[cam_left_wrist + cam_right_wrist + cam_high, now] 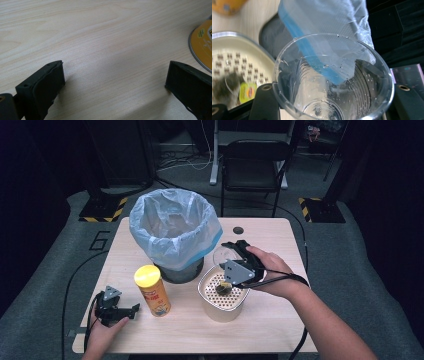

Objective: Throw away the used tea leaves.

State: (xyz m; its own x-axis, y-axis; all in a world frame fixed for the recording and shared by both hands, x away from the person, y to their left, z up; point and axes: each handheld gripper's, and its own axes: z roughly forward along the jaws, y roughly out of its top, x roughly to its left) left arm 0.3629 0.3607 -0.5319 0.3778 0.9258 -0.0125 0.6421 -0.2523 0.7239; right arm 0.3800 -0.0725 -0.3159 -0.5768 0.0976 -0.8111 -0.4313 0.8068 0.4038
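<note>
My right gripper [234, 251] is shut on a clear plastic cup [332, 82], held above the far edge of a cream strainer container [220, 296]. In the right gripper view the cup's wet, empty inside faces me, with one black jaw on each side of it. A used tea bag [229, 90] with a yellow tag lies on the strainer's perforated tray. My left gripper [131, 309] rests on the table at the front left, open, with bare wood between its fingers [47, 85]. A yellow chip can [152, 290] stands just right of it.
A dark bin lined with a blue-rimmed clear bag [174, 227] stands at the table's back middle, close behind the strainer. The wooden table [270, 320] has free room at the front right. A black chair [255, 162] stands beyond the table's far edge.
</note>
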